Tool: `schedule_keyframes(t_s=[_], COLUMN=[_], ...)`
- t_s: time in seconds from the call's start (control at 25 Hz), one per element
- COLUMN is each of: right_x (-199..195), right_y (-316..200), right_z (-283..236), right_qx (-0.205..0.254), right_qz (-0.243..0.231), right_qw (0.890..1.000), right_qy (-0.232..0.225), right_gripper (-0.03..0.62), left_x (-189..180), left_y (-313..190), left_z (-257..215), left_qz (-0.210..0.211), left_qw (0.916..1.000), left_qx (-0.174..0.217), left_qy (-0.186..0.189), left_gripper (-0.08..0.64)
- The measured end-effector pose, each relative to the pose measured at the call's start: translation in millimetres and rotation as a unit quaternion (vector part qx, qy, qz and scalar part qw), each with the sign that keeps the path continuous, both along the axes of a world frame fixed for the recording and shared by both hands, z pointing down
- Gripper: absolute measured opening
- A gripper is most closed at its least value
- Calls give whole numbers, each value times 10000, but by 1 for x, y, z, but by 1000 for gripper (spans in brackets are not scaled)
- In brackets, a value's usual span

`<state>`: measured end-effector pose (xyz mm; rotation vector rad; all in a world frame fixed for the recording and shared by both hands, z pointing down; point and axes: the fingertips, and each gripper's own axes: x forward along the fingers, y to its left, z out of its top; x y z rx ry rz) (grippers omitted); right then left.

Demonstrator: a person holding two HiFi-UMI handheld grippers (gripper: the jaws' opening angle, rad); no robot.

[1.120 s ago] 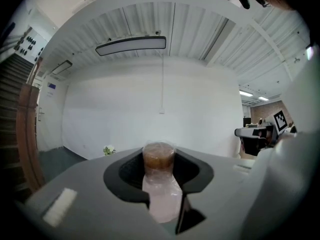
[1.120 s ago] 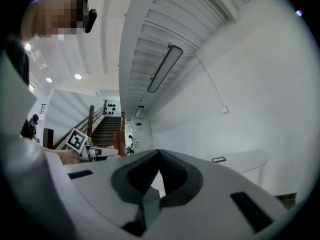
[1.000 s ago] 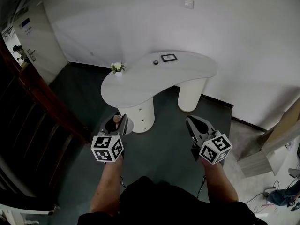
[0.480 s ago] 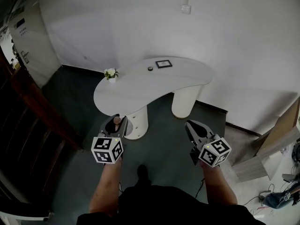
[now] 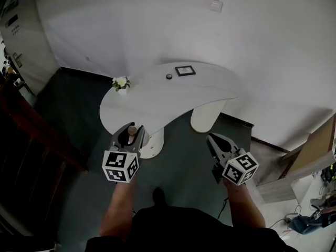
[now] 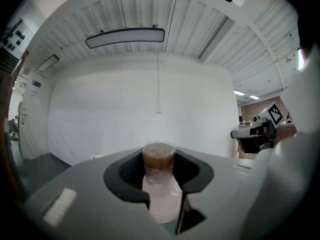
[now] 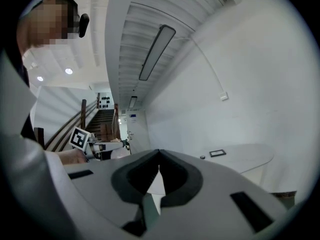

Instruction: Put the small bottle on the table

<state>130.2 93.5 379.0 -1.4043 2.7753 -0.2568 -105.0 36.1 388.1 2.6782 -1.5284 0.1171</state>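
A: Well, what's hard to make out?
B: In the head view only the brown top of the bottle (image 5: 132,130) shows, low left of centre, between the fingers of the left gripper (image 5: 129,134). The rest is hidden. The left gripper view shows its pale body clamped upright, with the base cut off by the fingers.
A: Contents?
B: Cannot tell. It's held in the air by the lower-left edge of the surface (image 5: 157,101).
A: The right gripper (image 5: 211,138)?
B: Lower right, fingers pressed together, nothing in them.
A: Counts?
B: One bottle, two grippers. On the surface, upper centre: one vase (image 5: 121,84) with white flowers, one frame (image 5: 185,70), and one dark round thing (image 5: 169,76) too small to name.
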Motion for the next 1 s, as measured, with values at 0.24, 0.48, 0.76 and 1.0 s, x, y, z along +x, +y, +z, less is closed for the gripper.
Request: schedule_keyframes(t_s=[0.24,0.48,0.76,1.0], right_x=[-37,-61,-70,-75], right_y=[-63,-94,-113,-143], right_z=[2,5,10,17], right_qx=[-24,-111,-163,-167], right_qz=[173,252,272,130], right_qw=[9998,9995,9994,9998], right_qy=[138,157,106,-33], right_gripper=[11,11,11,11], left_x=[-26,-47,-63,-68], left_y=[-58,-92,-111,-129], left_z=[7,8,12,23], left_qz=[237,373,366,263], left_qw=[9997,9993,9992,9992], left_qx=[-49,-77,-160,-280], left_qy=[68,50,81,61], left_gripper=[140,138,138,138])
